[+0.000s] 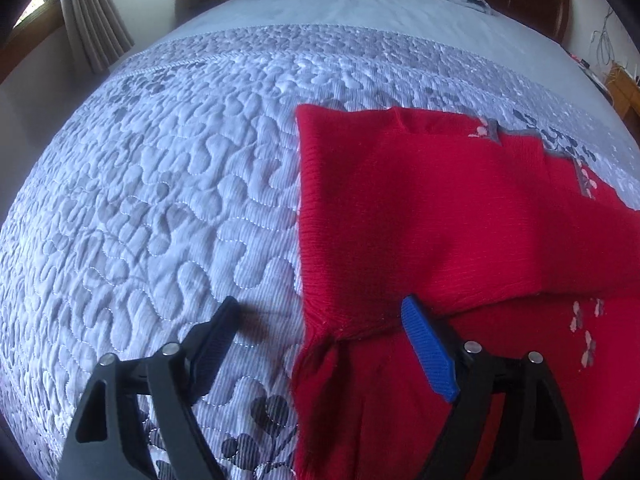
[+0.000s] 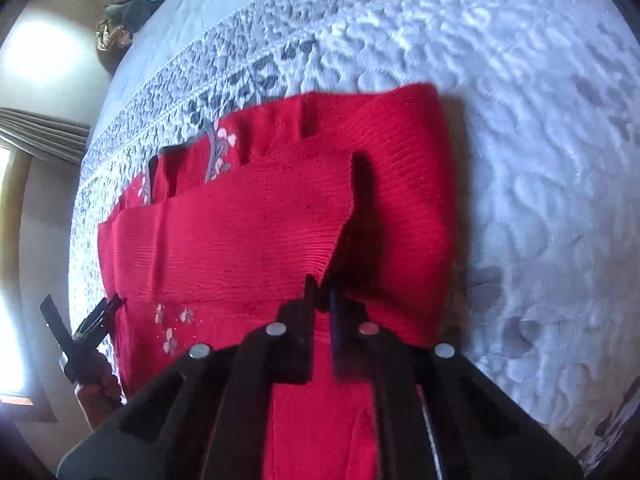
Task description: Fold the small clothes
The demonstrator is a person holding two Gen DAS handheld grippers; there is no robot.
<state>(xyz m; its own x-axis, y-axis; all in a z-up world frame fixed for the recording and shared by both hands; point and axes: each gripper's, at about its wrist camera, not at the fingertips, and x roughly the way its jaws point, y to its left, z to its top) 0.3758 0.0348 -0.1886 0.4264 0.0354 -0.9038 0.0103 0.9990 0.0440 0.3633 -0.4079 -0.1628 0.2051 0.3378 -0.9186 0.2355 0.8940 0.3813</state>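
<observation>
The bed (image 1: 160, 200), under a quilted blue-grey cover, carries a red knit sweater (image 1: 420, 220) lying toward its near edge, with a bare stretch of quilt to the left. The sweater is partly folded: one panel is turned over the body, grey floral trim shows at the far side, and a sleeve or hem trails toward the near edge. The fold looks about half done; the lifted flap needs laying flat, and likely one more fold remains. The left claw (image 1: 320, 344) hangs with its fingers wide apart, straddling the sweater's left edge, gripping nothing. The right claw (image 2: 322, 300) is pinched together on a raised edge of the sweater, holding that flap up off the layers below.
</observation>
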